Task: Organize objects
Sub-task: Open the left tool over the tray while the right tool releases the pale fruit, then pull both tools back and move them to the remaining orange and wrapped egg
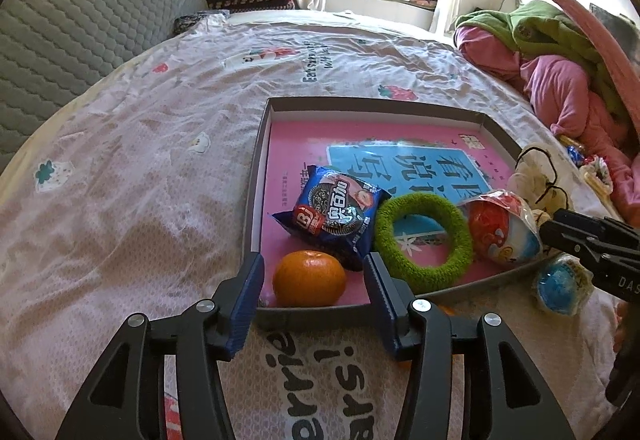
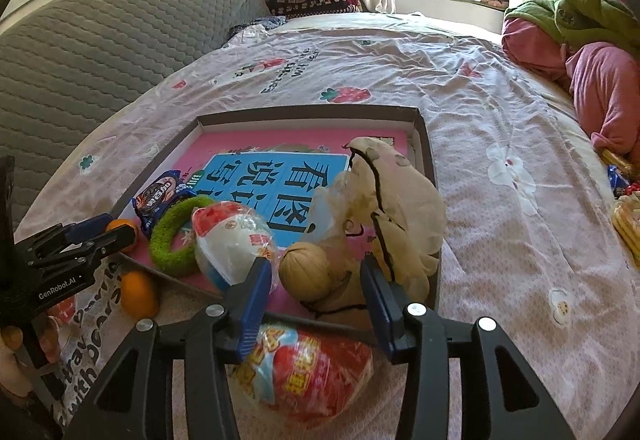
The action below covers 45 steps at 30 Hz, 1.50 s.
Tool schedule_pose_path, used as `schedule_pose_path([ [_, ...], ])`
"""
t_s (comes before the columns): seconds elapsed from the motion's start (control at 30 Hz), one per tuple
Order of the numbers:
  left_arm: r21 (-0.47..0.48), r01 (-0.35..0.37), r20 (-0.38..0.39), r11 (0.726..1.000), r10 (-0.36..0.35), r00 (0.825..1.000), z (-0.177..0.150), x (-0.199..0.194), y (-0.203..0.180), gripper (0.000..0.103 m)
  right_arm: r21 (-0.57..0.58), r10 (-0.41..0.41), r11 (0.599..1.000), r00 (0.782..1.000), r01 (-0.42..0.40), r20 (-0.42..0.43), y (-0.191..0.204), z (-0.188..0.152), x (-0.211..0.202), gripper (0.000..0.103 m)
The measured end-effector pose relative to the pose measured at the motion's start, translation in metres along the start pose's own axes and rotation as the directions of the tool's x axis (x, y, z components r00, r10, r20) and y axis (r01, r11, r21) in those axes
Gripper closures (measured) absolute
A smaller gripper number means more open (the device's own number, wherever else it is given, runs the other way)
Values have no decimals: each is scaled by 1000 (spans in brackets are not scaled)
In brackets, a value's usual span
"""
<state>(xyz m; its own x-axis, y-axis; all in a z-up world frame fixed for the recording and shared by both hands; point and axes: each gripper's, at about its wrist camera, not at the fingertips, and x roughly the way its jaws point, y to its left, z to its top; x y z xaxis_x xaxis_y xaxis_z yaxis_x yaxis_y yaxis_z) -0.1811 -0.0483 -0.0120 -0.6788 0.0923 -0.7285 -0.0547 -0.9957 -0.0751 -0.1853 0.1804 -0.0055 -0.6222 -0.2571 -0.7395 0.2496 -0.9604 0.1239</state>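
Where the left gripper (image 1: 314, 294) hangs over the near rim of the shallow grey tray (image 1: 256, 175), its blue pads stand apart on either side of an orange (image 1: 309, 278) and do not press it; the fruit sits in the tray's near left corner. The right gripper (image 2: 316, 290) is likewise spread, with a walnut (image 2: 306, 274) in the gap between its pads, untouched, inside the tray near the front edge. Below that gripper, outside the tray on the bed (image 2: 500, 167), lies a red snack packet (image 2: 316, 372), and a second orange (image 2: 138, 292) rests on the bed just outside the tray's near left edge.

Inside the tray (it is lined with a pink and blue printed sheet) a blue cookie packet (image 1: 334, 213) lies just behind the first orange, a green fuzzy ring (image 1: 422, 240) beside it, and a wrapped red, white and blue egg-shaped toy (image 1: 502, 230) touching the ring's right side. A cream cloth pouch with a black cord (image 2: 400, 207) slumps in the near right corner, draped over the right wall. A small wrapped blue ball (image 1: 560, 284) sits outside the tray near the right gripper.

The far half of the tray is bare. Beyond it the bed runs open to a grey quilted headboard (image 1: 88, 23) on the left and heaped pink and green bedding (image 1: 560, 51) on the right.
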Motion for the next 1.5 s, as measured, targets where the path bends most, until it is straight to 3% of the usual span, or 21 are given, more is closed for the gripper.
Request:
schedule_pose_path([
  [0.47, -19, 25, 40, 1000, -24, 999, 0, -34, -3, 47, 3, 24, 1000, 998, -24, 58, 11, 0, -36, 53],
  [0.6, -20, 31, 56, 999, -30, 998, 4, -49, -8, 41, -13, 22, 1000, 997, -21, 68, 18, 0, -44, 53],
  [1.03, 19, 41, 106, 999, -43, 993, 0, -90, -25, 40, -57, 23, 998, 996, -18, 92, 36, -13, -69, 53],
  [1.17, 24, 42, 113, 999, -45, 993, -1, -98, -29, 37, -66, 24, 998, 995, -17, 101, 41, -16, -77, 46],
  [1.5, 40, 34, 100, 999, -38, 994, -14, -105, -37, 35, -71, 25, 997, 994, -18, 103, 43, -24, -87, 43],
])
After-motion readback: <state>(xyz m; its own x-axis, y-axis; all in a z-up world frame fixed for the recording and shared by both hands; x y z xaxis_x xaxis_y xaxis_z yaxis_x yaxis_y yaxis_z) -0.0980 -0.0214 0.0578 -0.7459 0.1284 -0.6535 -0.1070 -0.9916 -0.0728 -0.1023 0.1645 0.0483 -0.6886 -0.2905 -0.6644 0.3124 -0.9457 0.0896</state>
